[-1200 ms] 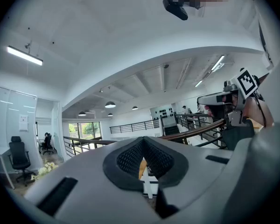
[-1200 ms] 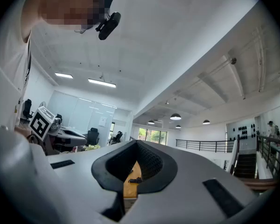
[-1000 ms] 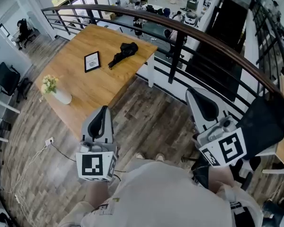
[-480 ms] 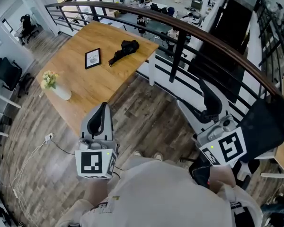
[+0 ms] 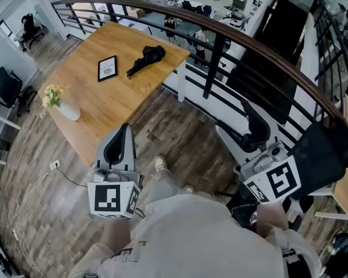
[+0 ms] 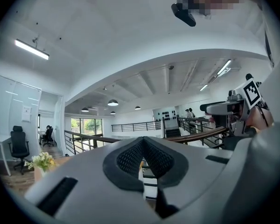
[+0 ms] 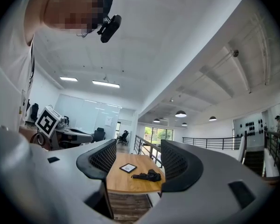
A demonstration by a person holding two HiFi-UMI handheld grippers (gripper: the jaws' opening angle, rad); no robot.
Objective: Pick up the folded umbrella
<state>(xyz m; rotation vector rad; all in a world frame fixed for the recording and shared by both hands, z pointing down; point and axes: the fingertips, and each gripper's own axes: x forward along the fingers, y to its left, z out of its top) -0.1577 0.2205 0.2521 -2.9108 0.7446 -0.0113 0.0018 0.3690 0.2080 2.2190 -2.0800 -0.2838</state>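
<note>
The folded black umbrella (image 5: 145, 59) lies on the far part of a wooden table (image 5: 104, 106), well ahead of both grippers. In the right gripper view the umbrella (image 7: 148, 175) shows small between the jaws, far off. My left gripper (image 5: 125, 131) is held level over the floor near the table's close edge, its pads (image 6: 130, 157) pressed together with nothing in them. My right gripper (image 5: 232, 119) hovers at the right beside the railing. Its jaws are opening, with nothing between the pads (image 7: 104, 158).
A small framed picture (image 5: 107, 68) lies left of the umbrella, and a white vase of flowers (image 5: 59, 104) stands at the table's left edge. A dark curved railing (image 5: 238, 36) runs behind the table. Office chairs (image 5: 6, 88) stand at the left, and a cable (image 5: 46, 172) trails on the plank floor.
The right gripper's jaws went from shut to spread wide. The table and umbrella have slid up and left in the head view, and a foot has stepped forward.
</note>
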